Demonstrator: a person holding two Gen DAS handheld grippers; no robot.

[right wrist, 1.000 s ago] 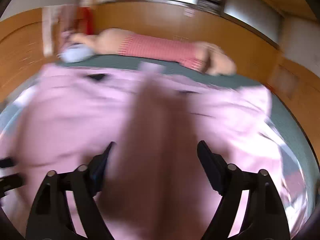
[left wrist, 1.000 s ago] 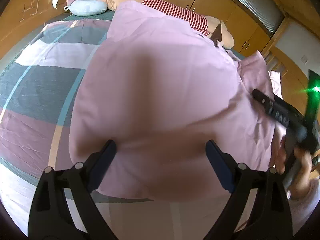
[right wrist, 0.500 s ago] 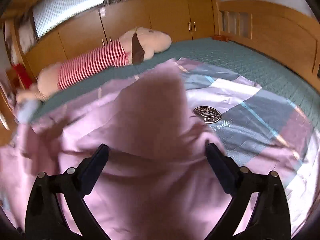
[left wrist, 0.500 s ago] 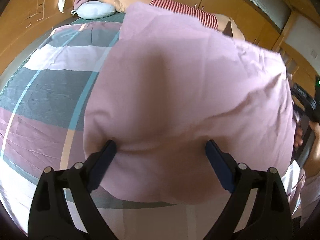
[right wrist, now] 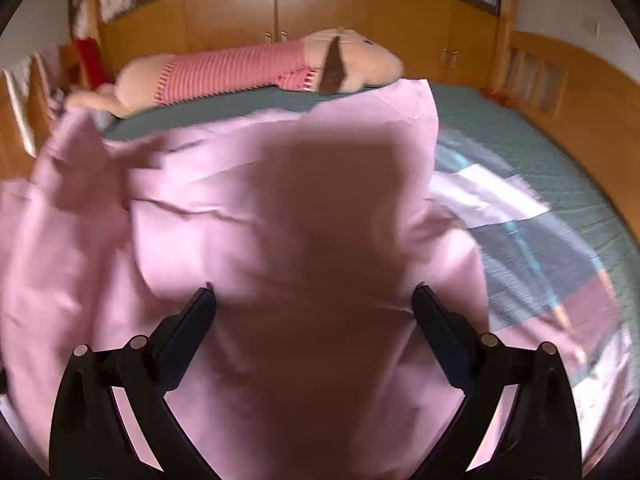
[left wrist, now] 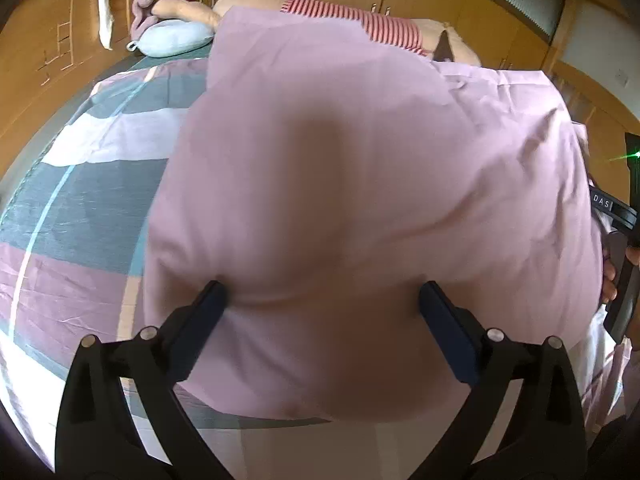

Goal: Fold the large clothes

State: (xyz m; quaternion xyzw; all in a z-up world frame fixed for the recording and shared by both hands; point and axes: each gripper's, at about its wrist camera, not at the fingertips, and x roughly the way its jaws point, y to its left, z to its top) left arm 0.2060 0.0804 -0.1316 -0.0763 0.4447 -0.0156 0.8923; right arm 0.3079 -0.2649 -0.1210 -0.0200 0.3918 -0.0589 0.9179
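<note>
A large pink cloth point(left wrist: 360, 160) hangs in front of both cameras above the bed. In the left wrist view it drapes over my left gripper point(left wrist: 324, 304), hiding the fingertips, so whether the jaws grip it is unclear. In the right wrist view the same pink cloth point(right wrist: 280, 220) covers my right gripper point(right wrist: 314, 300) and its tips in the same way. The right gripper's black body point(left wrist: 622, 240), with a hand on it, shows at the right edge of the left wrist view, next to the cloth's right side.
The bed has a checked grey, pink and white cover point(left wrist: 80, 184) and a teal sheet point(right wrist: 520, 128). A long plush toy in a red striped top point(right wrist: 240, 68) lies along the far side. A pale blue pillow point(left wrist: 172, 38) sits at the far left. Wooden cabinets point(right wrist: 360, 12) surround the bed.
The pink cloth has spread wider and been lifted in front of the left camera. The right gripper has swung, its view panning from the bed's right side back towards the plush toy.
</note>
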